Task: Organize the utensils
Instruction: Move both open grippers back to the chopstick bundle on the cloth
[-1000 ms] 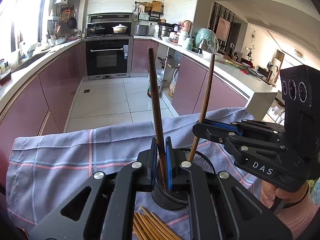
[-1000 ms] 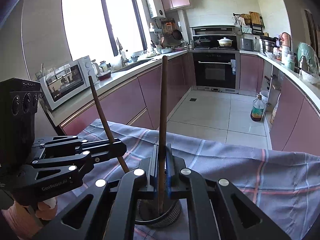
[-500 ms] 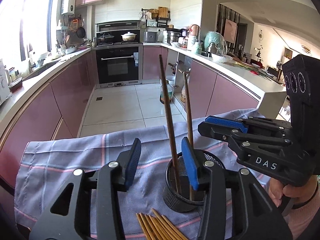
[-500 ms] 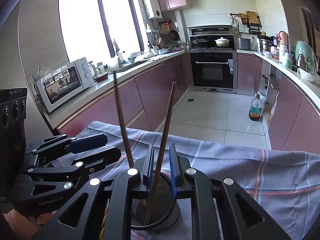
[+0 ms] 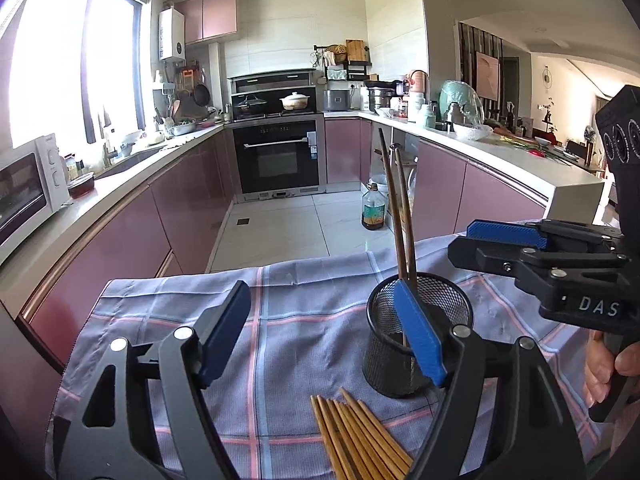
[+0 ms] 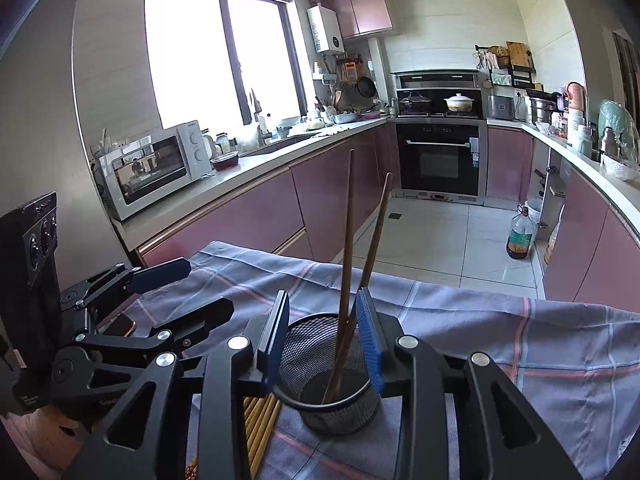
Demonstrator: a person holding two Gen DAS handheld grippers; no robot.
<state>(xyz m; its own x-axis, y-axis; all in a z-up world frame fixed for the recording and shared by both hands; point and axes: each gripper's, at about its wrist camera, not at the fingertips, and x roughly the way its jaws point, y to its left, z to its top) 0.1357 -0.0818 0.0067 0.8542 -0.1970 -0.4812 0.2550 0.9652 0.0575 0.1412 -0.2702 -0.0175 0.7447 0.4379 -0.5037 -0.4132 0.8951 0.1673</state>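
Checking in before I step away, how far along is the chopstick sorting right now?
Done: two dark chopsticks stand in the mesh cup. In hand: nothing; the left tool and right tool are both opening, gripping nothing, though the dark pair rises between the right one's pads. Left: the bundle of light chopsticks lying on the checked cloth beside the cup.

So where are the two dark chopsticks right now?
Both dark chopsticks stand leaning in the black mesh cup on the checked cloth, with the light bamboo chopsticks lying just in front.
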